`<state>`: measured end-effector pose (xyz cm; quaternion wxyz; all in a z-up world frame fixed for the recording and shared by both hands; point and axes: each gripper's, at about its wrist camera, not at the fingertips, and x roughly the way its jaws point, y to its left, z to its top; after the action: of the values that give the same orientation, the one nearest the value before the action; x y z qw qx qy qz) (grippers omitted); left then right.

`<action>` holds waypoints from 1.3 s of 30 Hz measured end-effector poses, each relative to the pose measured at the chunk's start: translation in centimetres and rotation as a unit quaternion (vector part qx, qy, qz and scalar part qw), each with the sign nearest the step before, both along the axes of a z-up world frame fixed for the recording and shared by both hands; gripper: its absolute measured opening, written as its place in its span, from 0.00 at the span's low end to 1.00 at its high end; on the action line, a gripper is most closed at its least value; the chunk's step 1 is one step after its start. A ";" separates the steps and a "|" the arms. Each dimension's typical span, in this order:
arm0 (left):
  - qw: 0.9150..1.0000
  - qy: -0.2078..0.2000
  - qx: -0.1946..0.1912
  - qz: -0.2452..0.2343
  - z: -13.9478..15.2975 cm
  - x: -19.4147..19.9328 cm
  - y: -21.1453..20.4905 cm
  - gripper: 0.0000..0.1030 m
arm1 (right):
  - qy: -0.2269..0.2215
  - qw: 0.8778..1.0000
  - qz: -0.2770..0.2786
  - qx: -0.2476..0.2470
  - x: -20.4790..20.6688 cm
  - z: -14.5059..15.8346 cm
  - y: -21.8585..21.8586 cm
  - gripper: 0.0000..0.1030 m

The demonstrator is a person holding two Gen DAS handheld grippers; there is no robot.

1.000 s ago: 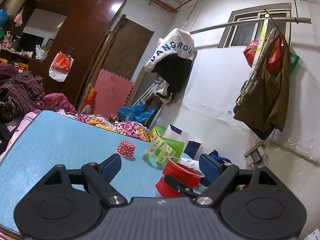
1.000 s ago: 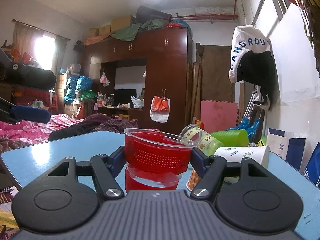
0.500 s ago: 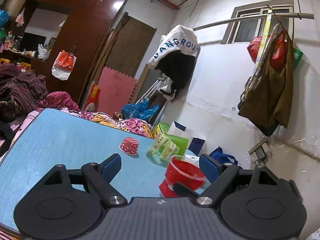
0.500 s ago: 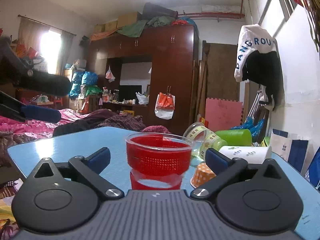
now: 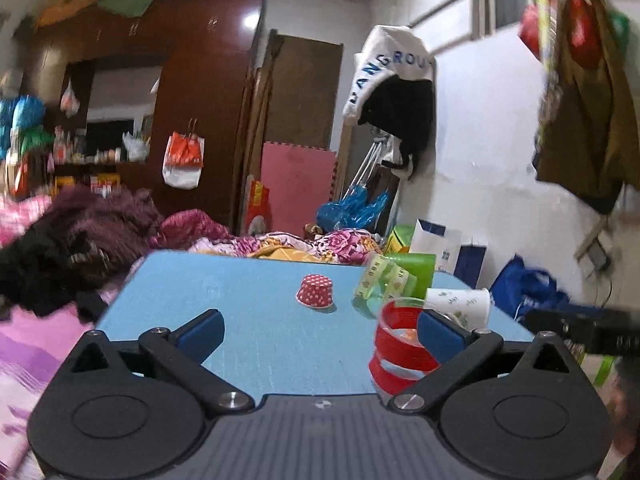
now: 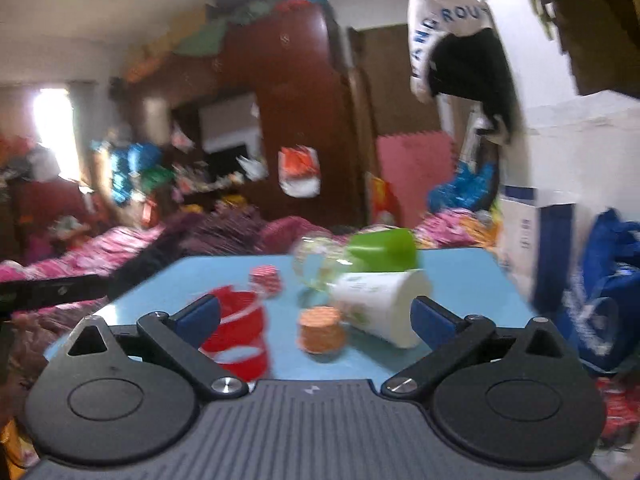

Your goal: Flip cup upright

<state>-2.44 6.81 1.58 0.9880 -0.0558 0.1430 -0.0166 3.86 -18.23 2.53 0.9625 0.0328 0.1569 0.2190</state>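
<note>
A clear cup with red bands [image 5: 394, 344] stands upright on the blue table [image 5: 256, 312], near its front right edge; it also shows in the right wrist view [image 6: 240, 336]. My left gripper [image 5: 318, 330] is open and empty, its right finger just in front of the red cup. My right gripper [image 6: 316, 316] is open and empty, drawn back from the cup, which stands behind its left finger. A white paper cup [image 6: 380, 308] lies on its side. A small orange cup [image 6: 322, 330] and a red dotted cup [image 5: 316, 290] sit upside down.
A green cup [image 6: 380, 248] and a clear printed cup [image 6: 316, 264] lie on their sides at the table's far right. Bedding and clothes [image 5: 80, 232] lie left of the table. Blue bags [image 6: 600, 288] stand to the right by the white wall.
My right gripper has opened, let go of the red cup and pulled back to the right. The left gripper has swung left and stayed open. Both views are blurred by motion.
</note>
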 end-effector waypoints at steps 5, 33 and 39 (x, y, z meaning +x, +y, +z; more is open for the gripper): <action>1.000 0.010 0.026 0.013 1.7 -1.4 -2.2 1.00 | 0.011 1.000 0.006 -0.003 -1.1 0.7 -0.6 0.99; 0.994 0.090 0.060 0.015 -0.4 0.7 -7.5 1.00 | 0.044 0.999 0.004 -0.011 -1.3 -0.7 -0.9 0.99; 0.994 0.094 0.062 0.016 -0.4 0.9 -7.5 1.00 | 0.047 0.999 0.006 -0.009 -1.3 -0.8 -1.1 0.99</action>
<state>-1.51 -0.73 1.14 0.9720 0.0017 0.2346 0.0134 2.56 -19.31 1.73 0.9529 0.0338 0.2036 0.2221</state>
